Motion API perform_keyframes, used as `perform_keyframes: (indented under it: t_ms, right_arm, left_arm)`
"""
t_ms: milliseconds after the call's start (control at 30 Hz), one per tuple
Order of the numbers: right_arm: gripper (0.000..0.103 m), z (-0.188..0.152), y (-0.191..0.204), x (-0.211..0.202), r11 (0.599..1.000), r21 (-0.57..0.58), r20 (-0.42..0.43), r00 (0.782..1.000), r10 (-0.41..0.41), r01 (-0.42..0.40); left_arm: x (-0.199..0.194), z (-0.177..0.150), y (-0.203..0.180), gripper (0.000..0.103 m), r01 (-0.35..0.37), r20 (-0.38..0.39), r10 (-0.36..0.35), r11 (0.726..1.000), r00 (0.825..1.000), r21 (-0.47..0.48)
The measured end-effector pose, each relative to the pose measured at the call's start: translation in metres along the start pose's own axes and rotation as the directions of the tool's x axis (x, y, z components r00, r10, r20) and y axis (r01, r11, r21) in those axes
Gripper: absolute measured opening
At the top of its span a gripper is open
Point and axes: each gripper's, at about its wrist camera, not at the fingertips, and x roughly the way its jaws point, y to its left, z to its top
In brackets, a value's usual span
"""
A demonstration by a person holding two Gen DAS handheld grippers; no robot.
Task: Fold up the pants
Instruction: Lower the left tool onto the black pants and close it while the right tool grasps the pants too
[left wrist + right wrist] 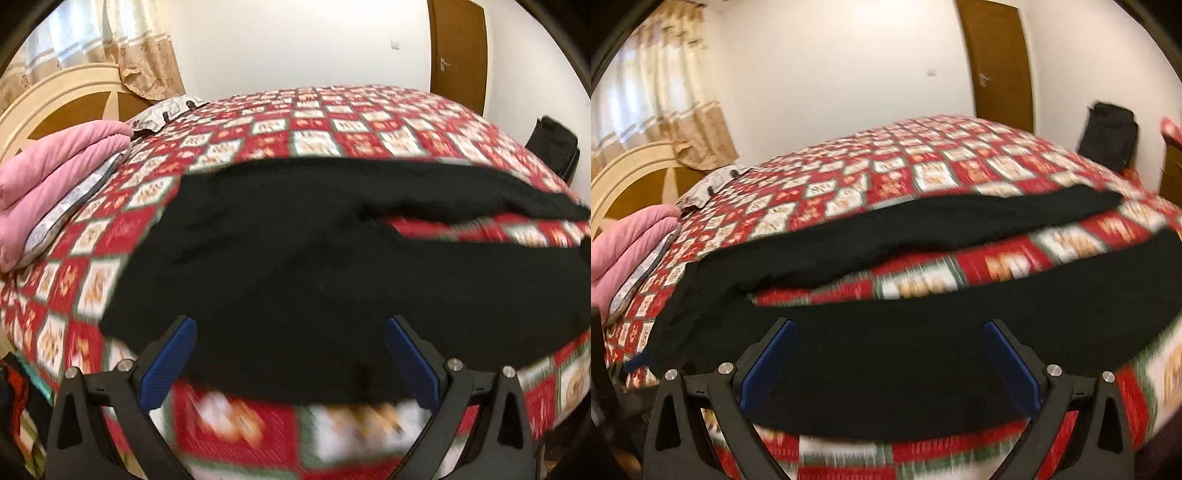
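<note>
Black pants [295,266] lie spread flat on a bed with a red and white checked cover [332,125]. Their waist end is to the left and the two legs run to the right, parted by a strip of cover. My left gripper [290,332] hovers open over the near edge of the waist part, blue pads [173,365] wide apart, nothing between them. In the right wrist view the pants [905,350] show both legs; my right gripper [890,336] is open above the near leg, holding nothing. Both views are blurred by motion.
A folded pink blanket [55,173] and a patterned pillow [162,114] lie at the bed's left end by the headboard [55,96]. A black bag [1108,136] stands beyond the bed at the right, near a brown door [1001,59]. Curtains [92,40] hang at the left.
</note>
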Motion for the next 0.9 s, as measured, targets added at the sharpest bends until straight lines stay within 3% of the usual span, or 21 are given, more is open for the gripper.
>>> perform_keyframes:
  t_ms: [100, 233, 333, 400, 433, 533, 667, 733, 900]
  right_arm:
    - [0.102, 0.028, 0.009, 0.020, 0.997, -0.078, -0.002, 1.000, 0.013, -0.013]
    - [0.099, 0.060, 0.023, 0.049, 0.985, -0.143, -0.046, 0.995, 0.091, -0.097]
    - [0.079, 0.074, 0.036, 0.074, 0.974, -0.178, -0.102, 0.987, 0.122, -0.139]
    - [0.057, 0.075, 0.045, 0.086, 0.966, -0.215, -0.132, 0.984, 0.118, -0.144]
    - [0.055, 0.076, 0.050, 0.094, 0.960, -0.231, -0.153, 0.981, 0.122, -0.156]
    - [0.055, 0.081, 0.057, 0.112, 0.948, -0.259, -0.193, 0.971, 0.138, -0.186]
    - [0.058, 0.107, 0.063, 0.140, 0.924, -0.323, -0.211, 0.967, 0.140, -0.204]
    - [0.074, 0.120, 0.066, 0.161, 0.912, -0.331, -0.247, 0.955, 0.164, -0.242]
    - [0.076, 0.136, 0.086, 0.228, 0.845, -0.429, -0.369, 0.916, 0.160, -0.320]
  left_arm:
    - [0.018, 0.035, 0.033, 0.103, -0.013, 0.000, 0.013, 1.000, 1.000, -0.024]
    - [0.050, 0.079, 0.065, 0.103, -0.109, 0.006, 0.109, 0.993, 0.994, 0.042]
    - [0.088, 0.107, 0.086, 0.103, -0.088, -0.034, 0.090, 0.995, 0.995, 0.056]
    - [0.112, 0.118, 0.095, 0.103, -0.067, -0.070, 0.071, 0.996, 0.995, 0.057]
    - [0.124, 0.123, 0.098, 0.103, -0.061, -0.088, 0.066, 0.996, 0.994, 0.058]
    - [0.159, 0.134, 0.110, 0.103, -0.082, -0.139, 0.084, 0.996, 0.987, 0.023]
    - [0.187, 0.137, 0.123, 0.103, -0.024, -0.205, 0.010, 0.998, 0.979, -0.066]
    - [0.194, 0.140, 0.127, 0.103, 0.015, -0.202, -0.036, 0.995, 0.979, -0.103]
    - [0.201, 0.147, 0.128, 0.103, 0.029, -0.217, -0.057, 0.992, 0.975, -0.126]
